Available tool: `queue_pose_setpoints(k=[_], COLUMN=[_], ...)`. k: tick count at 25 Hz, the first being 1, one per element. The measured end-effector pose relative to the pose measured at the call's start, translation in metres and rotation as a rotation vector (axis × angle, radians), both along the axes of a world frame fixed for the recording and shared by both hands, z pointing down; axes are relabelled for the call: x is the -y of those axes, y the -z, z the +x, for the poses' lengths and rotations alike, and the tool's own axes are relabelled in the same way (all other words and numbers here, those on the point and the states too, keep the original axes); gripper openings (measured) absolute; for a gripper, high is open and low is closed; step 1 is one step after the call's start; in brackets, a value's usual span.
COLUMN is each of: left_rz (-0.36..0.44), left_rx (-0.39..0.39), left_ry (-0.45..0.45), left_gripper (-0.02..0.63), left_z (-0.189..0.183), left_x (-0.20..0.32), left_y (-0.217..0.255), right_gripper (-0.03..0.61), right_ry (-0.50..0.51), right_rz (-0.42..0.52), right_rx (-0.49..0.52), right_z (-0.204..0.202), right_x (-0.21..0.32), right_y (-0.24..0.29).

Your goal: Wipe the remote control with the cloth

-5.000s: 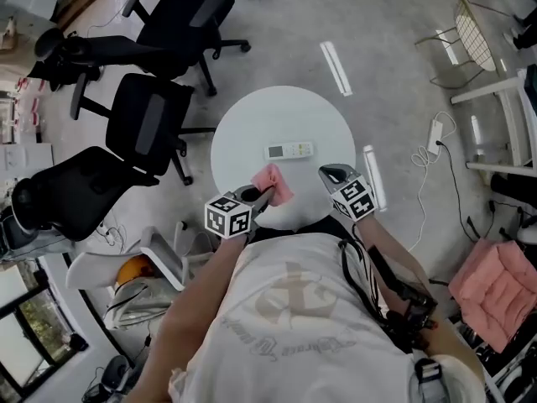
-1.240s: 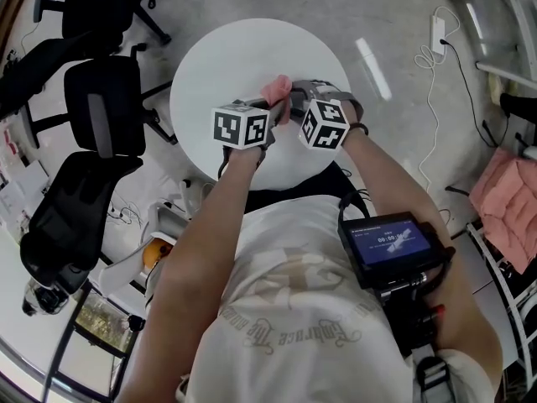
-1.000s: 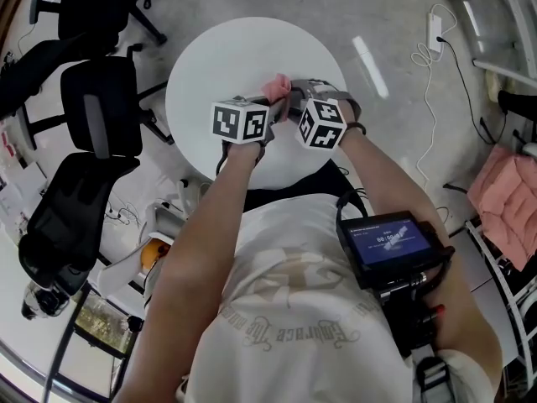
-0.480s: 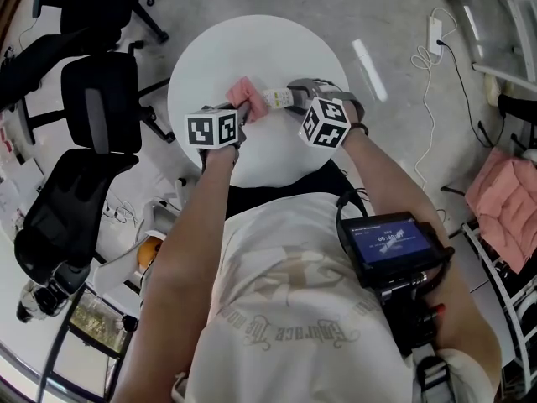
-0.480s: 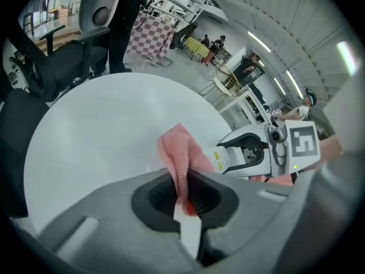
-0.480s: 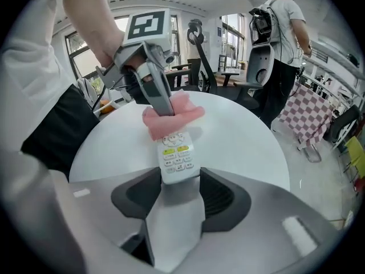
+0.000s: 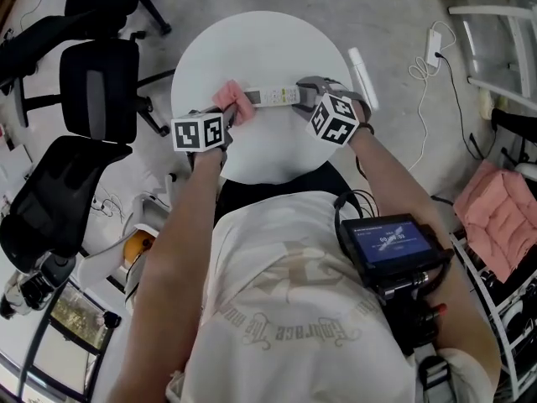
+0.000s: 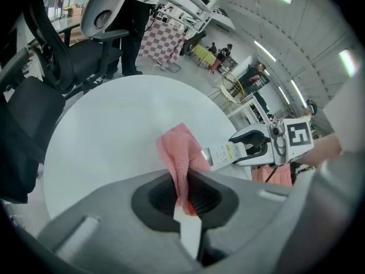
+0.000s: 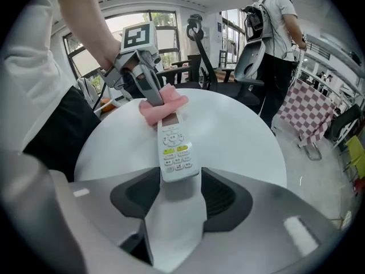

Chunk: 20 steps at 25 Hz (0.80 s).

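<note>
Left hand-held gripper pinches cloth at left end of remote control; right hand-held gripper clamps its right end, over desk centre, away from rim.

- Round white table beneath the fingers.
- Black chairs on the floor, left of the left fingers.
- Power strip right of the right fingers.
- Pink cushion farther right, well apart.
</note>
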State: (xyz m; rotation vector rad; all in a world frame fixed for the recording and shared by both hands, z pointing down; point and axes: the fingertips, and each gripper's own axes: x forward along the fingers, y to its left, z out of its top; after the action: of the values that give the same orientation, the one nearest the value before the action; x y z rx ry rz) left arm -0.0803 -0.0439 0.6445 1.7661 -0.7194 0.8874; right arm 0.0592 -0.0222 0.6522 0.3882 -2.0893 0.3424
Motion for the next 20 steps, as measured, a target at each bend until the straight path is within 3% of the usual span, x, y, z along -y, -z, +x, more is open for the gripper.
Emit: queue_pose_setpoints(k=[4, 9, 13, 20], left_rz=[0.000, 0.030, 0.047, 0.054], left_rx=[-0.035, -0.088, -0.103, -0.163], left_ry=[0.070, 0.136, 0.191, 0.252], left_gripper=[0.018, 0.018, 0.018, 0.018], left_z=[-0.010, -0.025, -0.037, -0.060], left_x=[-0.006, -0.024, -0.039, -0.058], left_y=[0.002, 0.020, 0.031, 0.036], right_gripper=[0.249, 0.252, 0.264, 0.249], right_ry=[0.017, 0.134, 0.220, 0.249], right_rz=[0.021, 0.036, 0.026, -0.016], right_rx=[-0.020, -0.078, -0.196, -0.361], right_z=[0.001, -0.026, -0.037, -0.045], right_x=[0.003, -0.002, -0.002, 0.006], right_y=[0.011, 0.017, 0.006, -0.005])
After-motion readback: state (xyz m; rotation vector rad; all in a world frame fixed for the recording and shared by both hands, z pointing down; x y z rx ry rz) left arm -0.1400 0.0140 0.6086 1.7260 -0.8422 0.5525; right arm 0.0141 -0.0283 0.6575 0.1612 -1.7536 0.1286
